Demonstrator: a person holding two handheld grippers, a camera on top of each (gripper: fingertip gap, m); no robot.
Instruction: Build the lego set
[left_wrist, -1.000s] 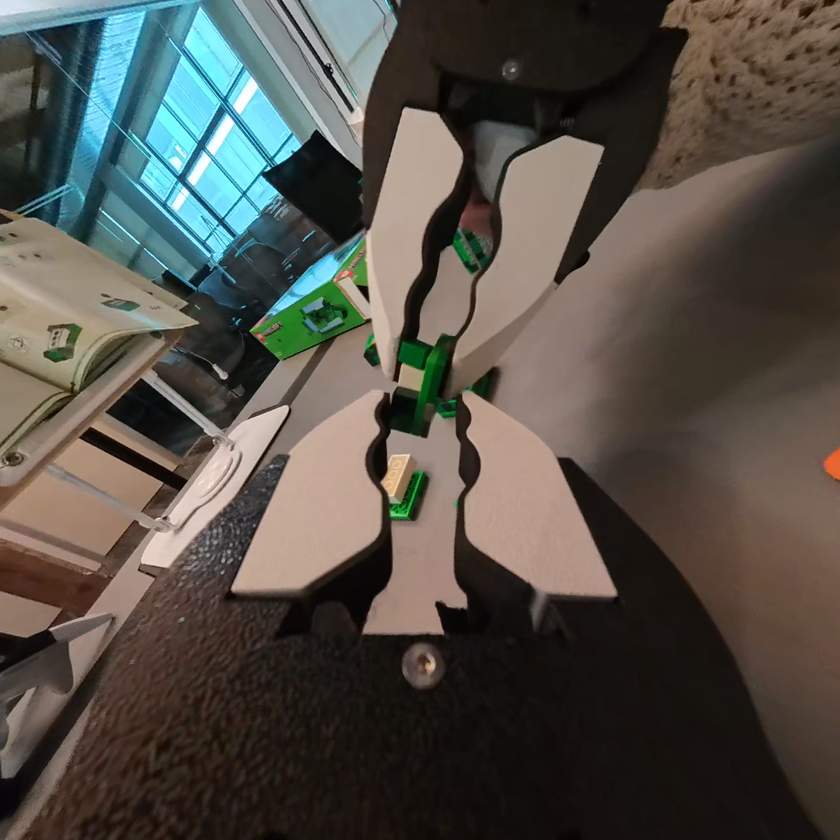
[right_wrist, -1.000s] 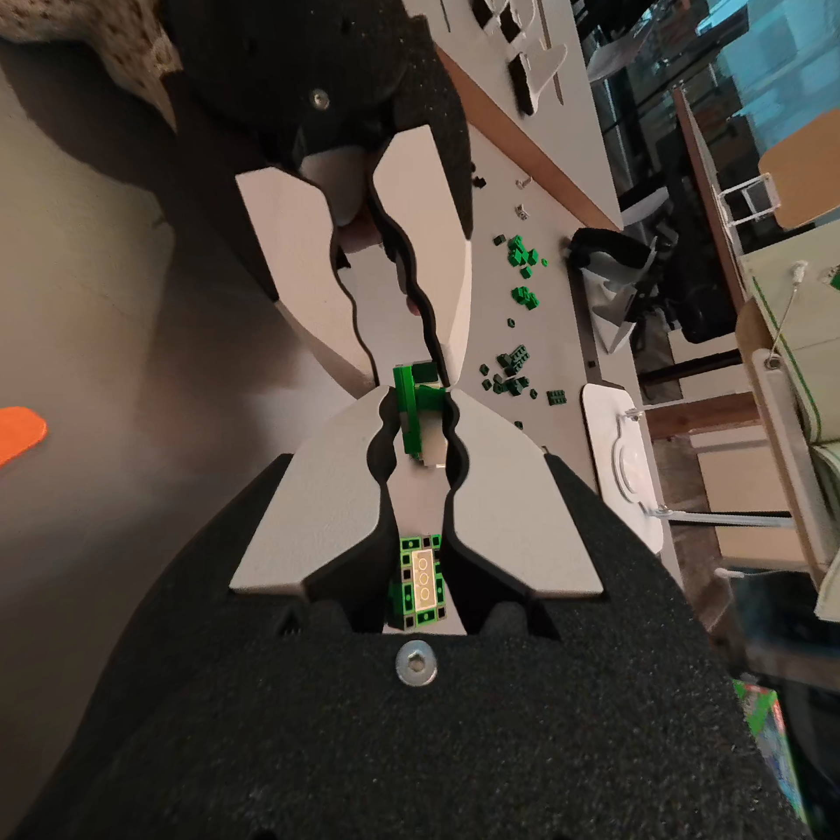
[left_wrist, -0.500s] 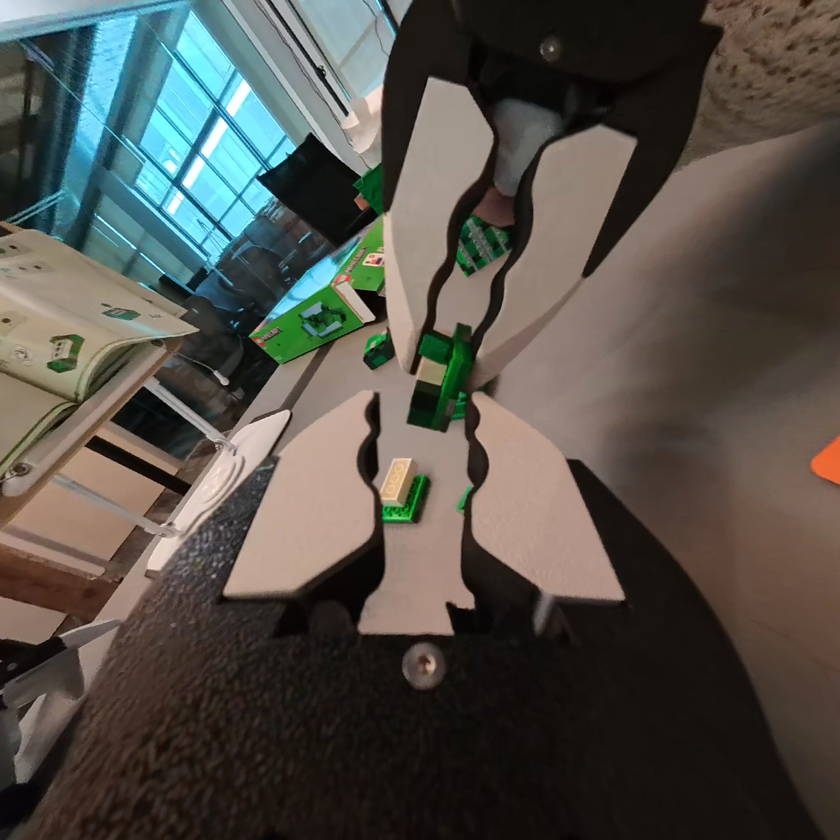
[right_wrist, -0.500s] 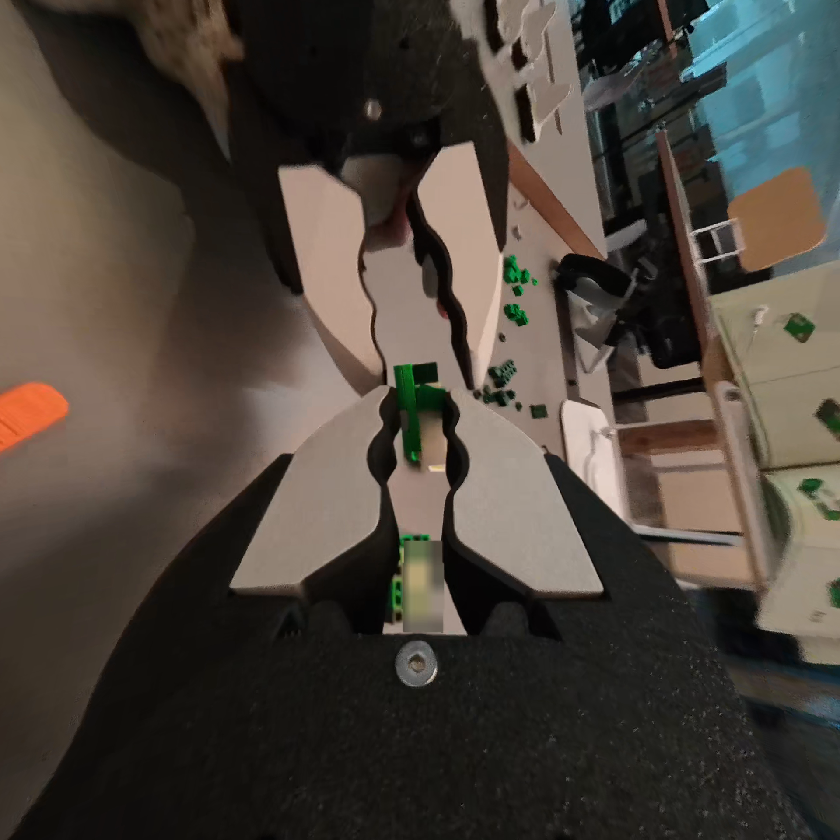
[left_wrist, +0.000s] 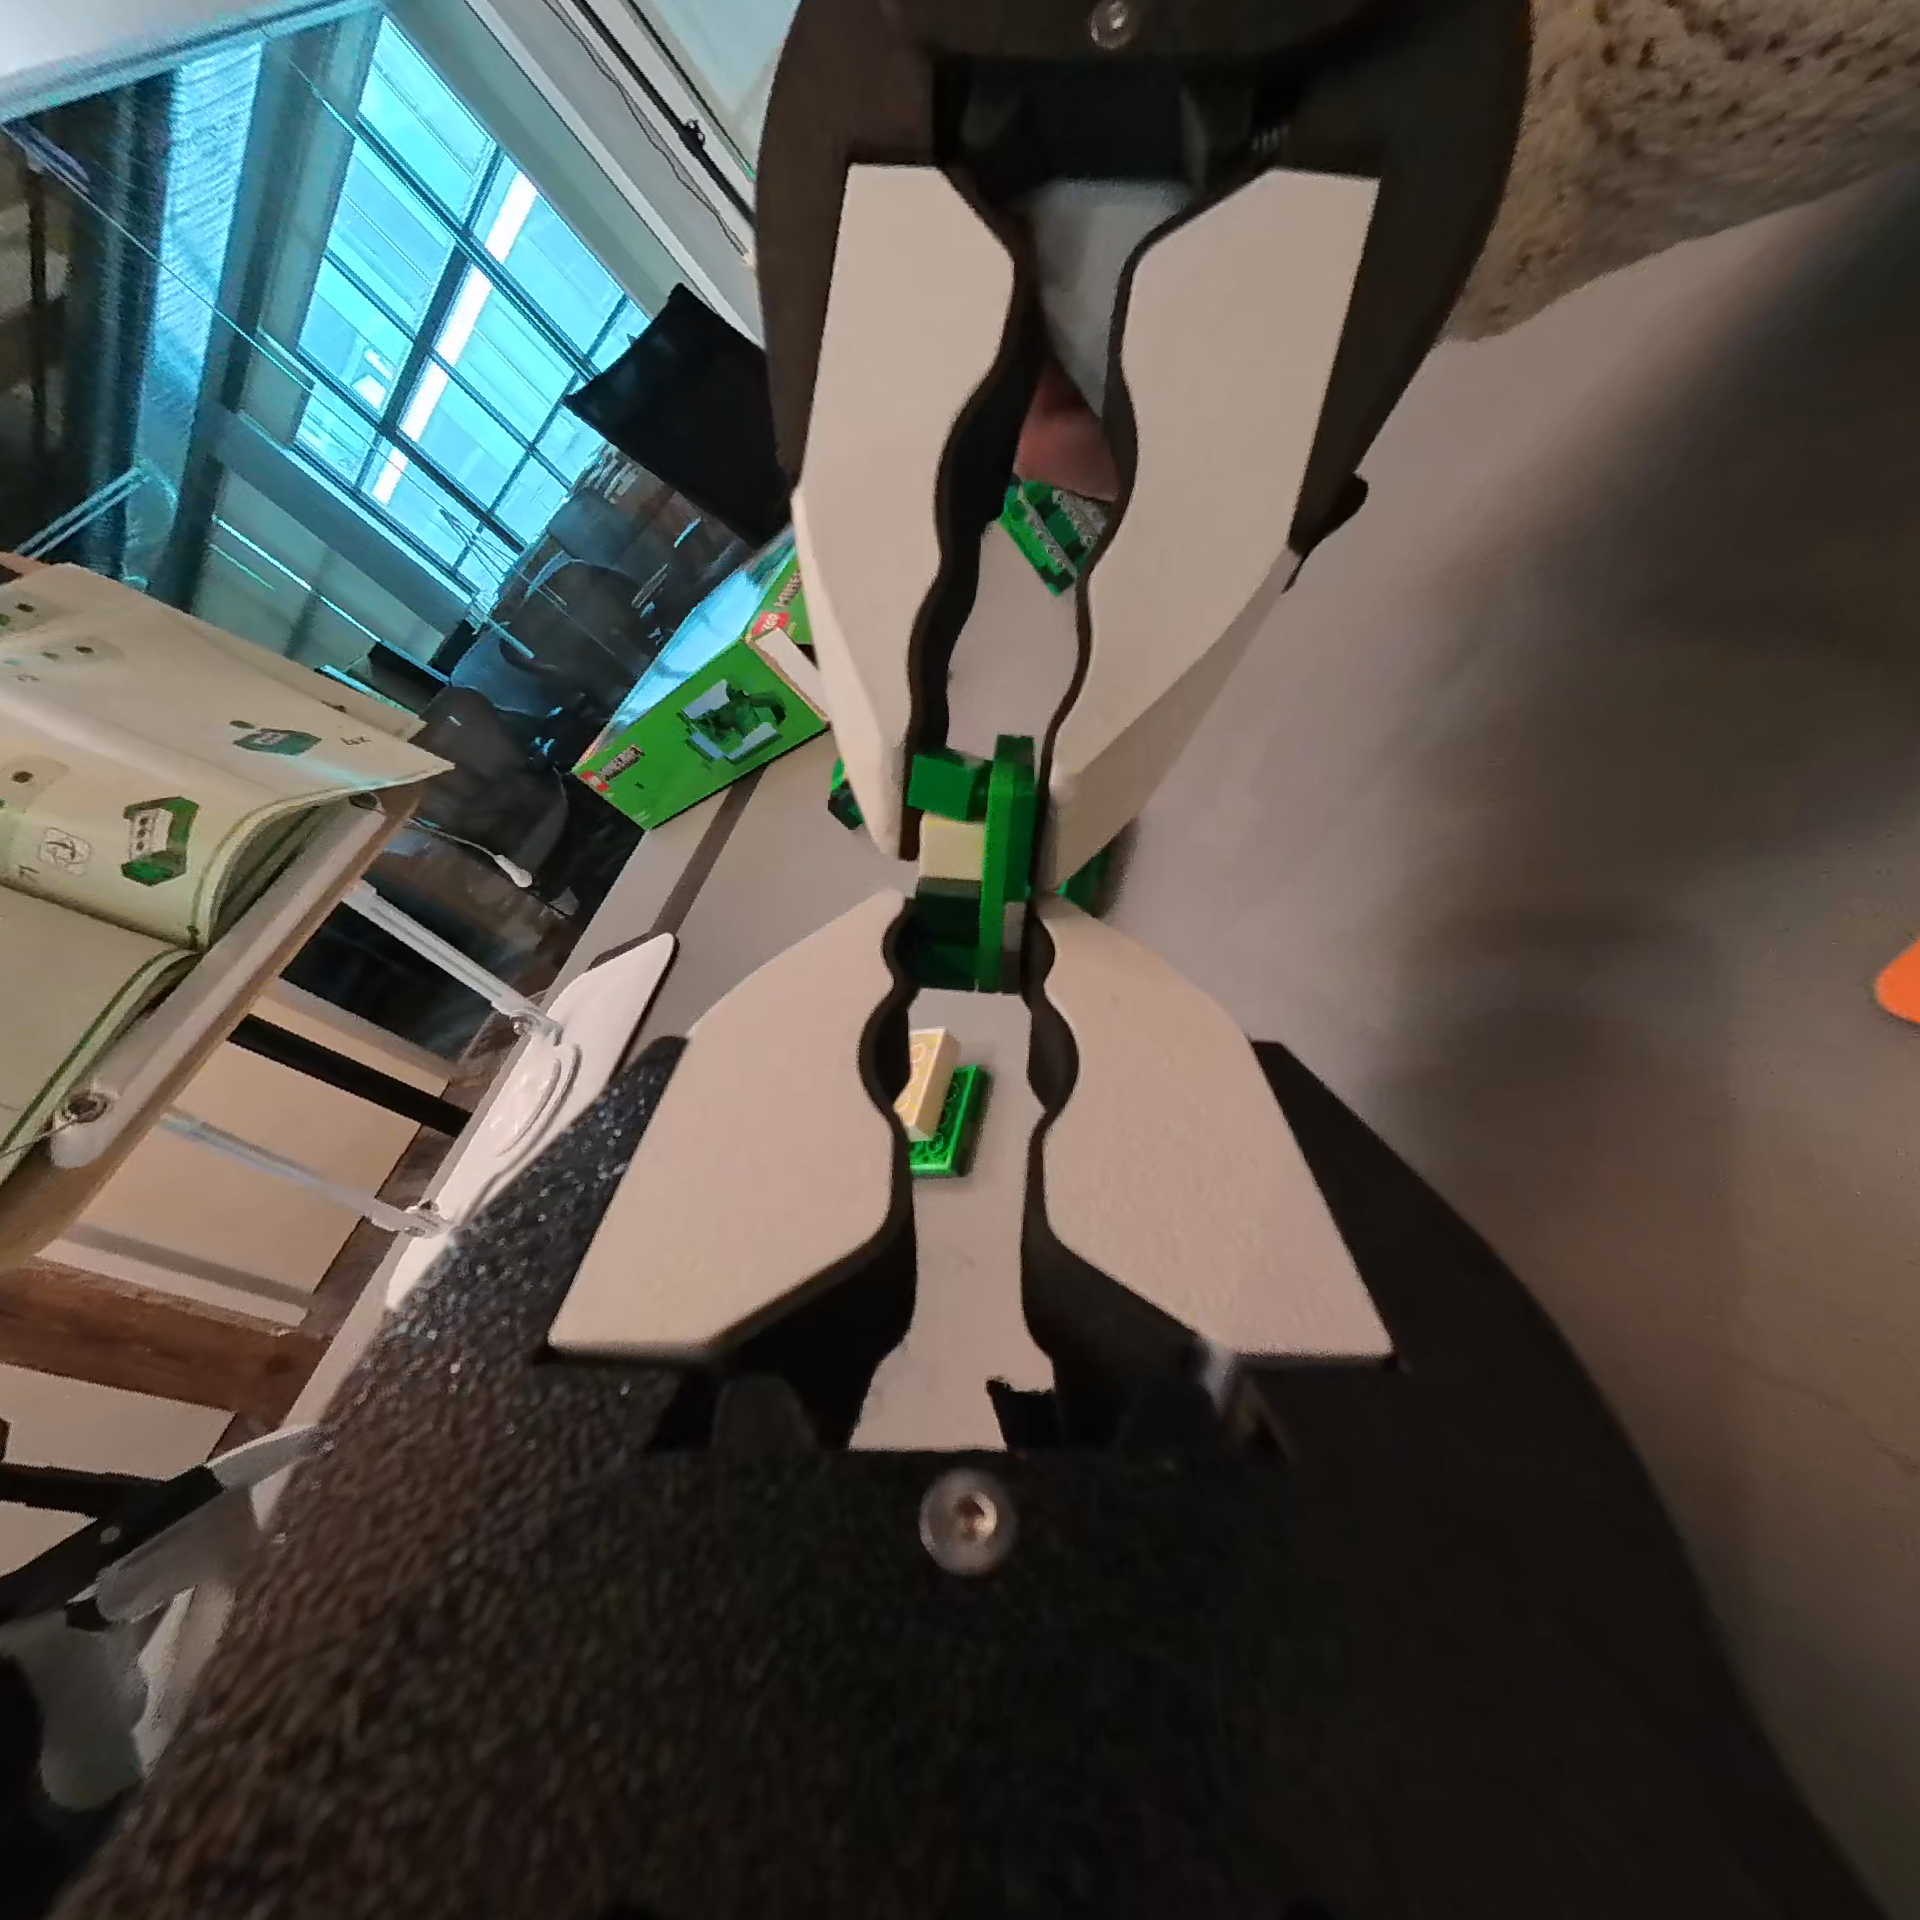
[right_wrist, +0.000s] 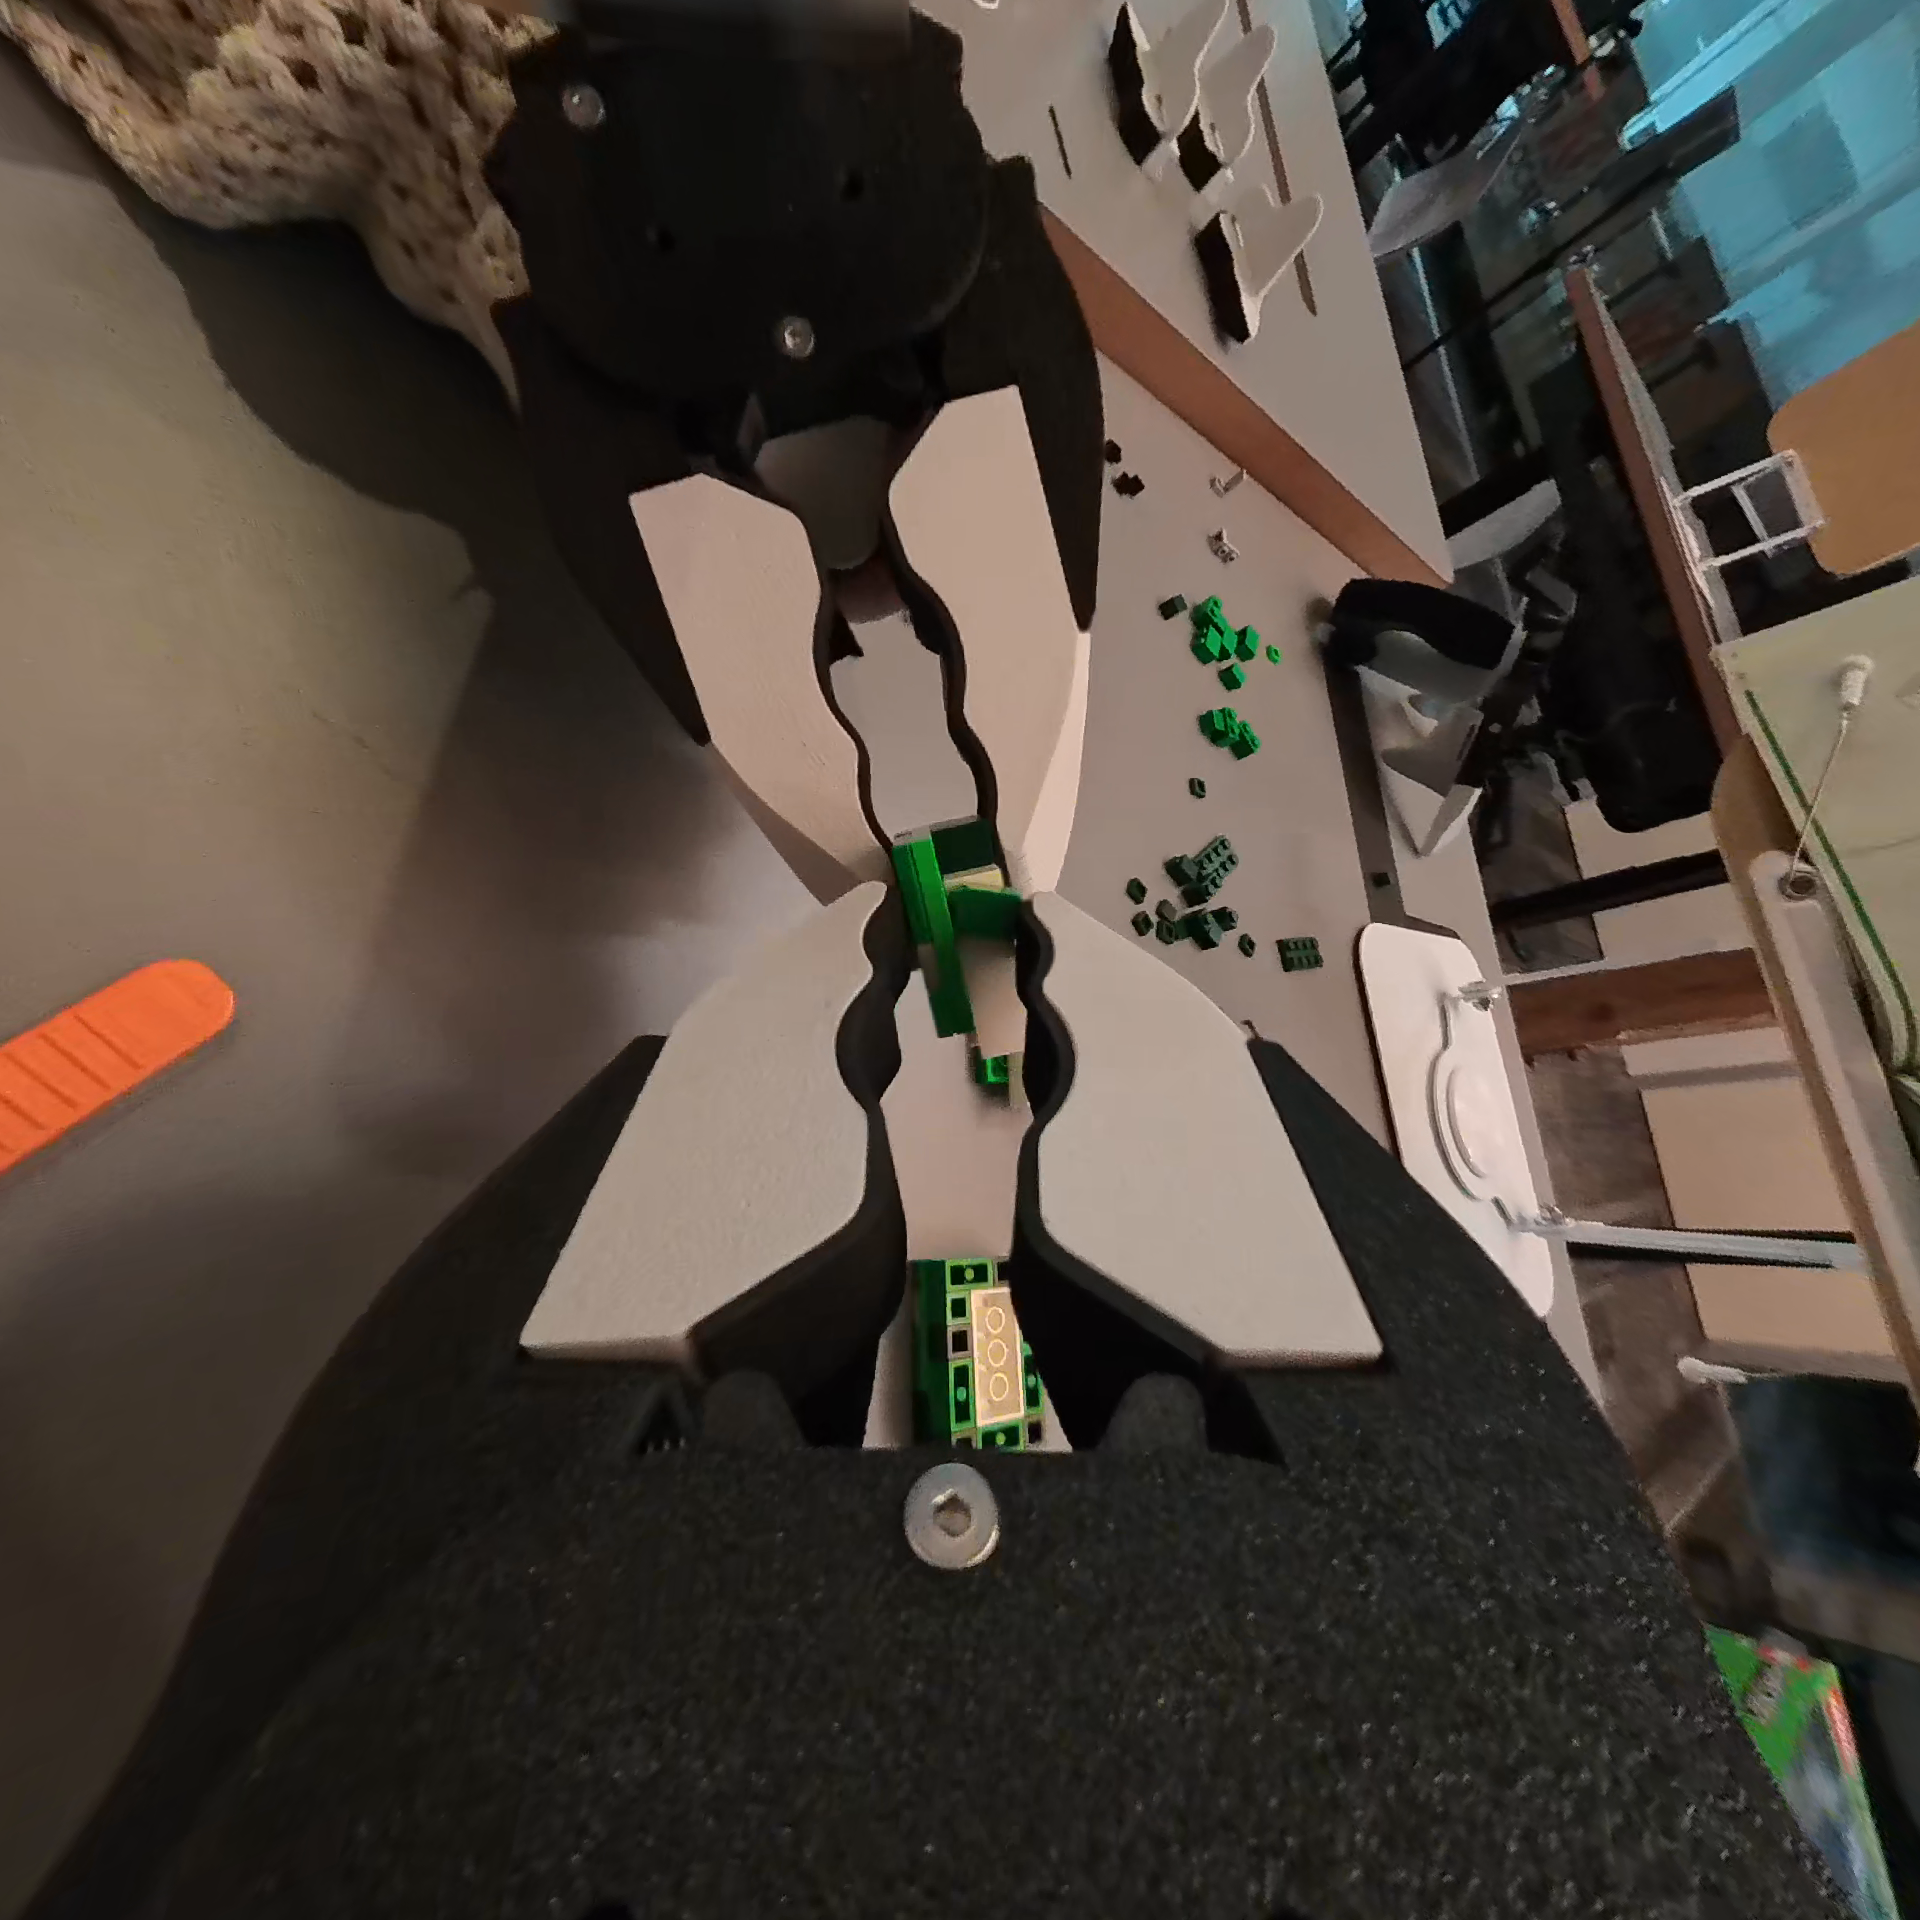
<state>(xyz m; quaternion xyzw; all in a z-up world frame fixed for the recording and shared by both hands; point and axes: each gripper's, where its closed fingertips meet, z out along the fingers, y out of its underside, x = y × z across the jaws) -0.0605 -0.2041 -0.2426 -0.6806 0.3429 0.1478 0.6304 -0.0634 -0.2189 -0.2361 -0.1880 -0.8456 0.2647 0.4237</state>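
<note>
Both grippers meet tip to tip above the grey desk, each held level with it and pointing at the other; left gripper has its jaws clamped on the near end of a small green and white lego assembly; right gripper, seen opposite, has its jaws clamped on the far end of the same assembly, so the piece sits between the two sets of tips, off the desk; a knitted cream sleeve shows behind the far gripper in each view.

Below the left jaws, lying on the desk, a green plate with a white brick on it; in the right wrist view it shows low between the jaws, studs up; a single small green piece lies just past it.

A green printed lego box lies beyond the left jaws, left of the tips; writing on it left unread; an open instruction booklet rests on a stand far left.

Loose green bricks are scattered on the desk right of the right jaws, not in any container; an orange tool lies well left of them.
</note>
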